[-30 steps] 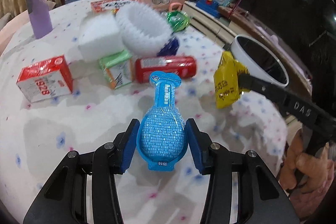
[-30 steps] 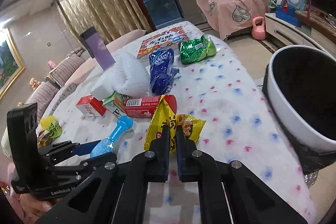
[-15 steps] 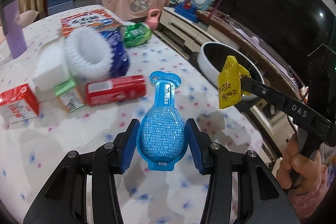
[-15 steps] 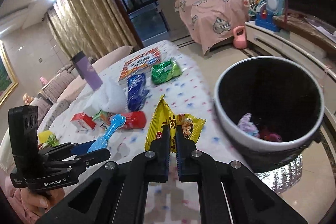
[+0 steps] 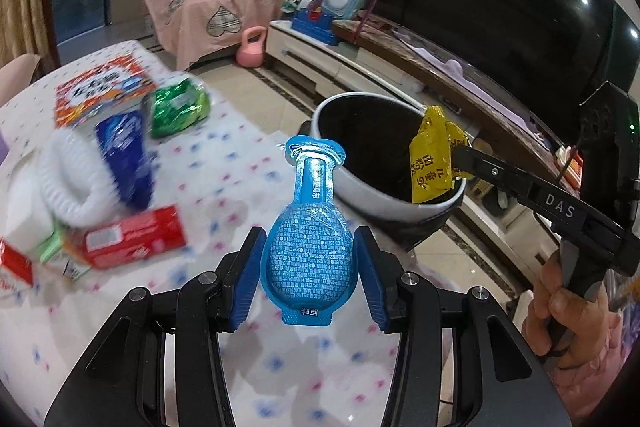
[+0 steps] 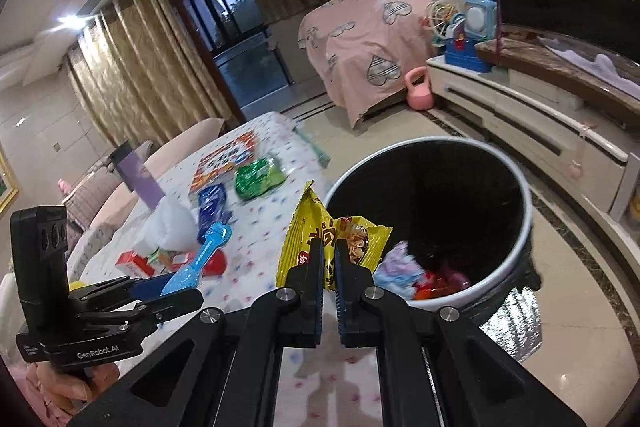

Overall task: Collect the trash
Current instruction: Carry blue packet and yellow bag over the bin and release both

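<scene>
Two tongs, both loaded. Leftover trash on the tabletop point(image 5: 224, 163) at left: red box point(image 5: 132, 237), blue packet point(image 5: 126, 157), green packet point(image 5: 178, 111). My left tongs point(image 5: 308, 267) clamp the blue bottle-shaped sachet point(image 5: 308, 251) by its round belly, neck pointing at the white-rimmed trash bin point(image 5: 360, 183). My right tongs point(image 6: 329, 259) are pinched shut on the yellow snack wrapper point(image 6: 308, 231), held over the bin's near rim; crumpled trash point(image 6: 416, 273) lies inside the bin.
</scene>
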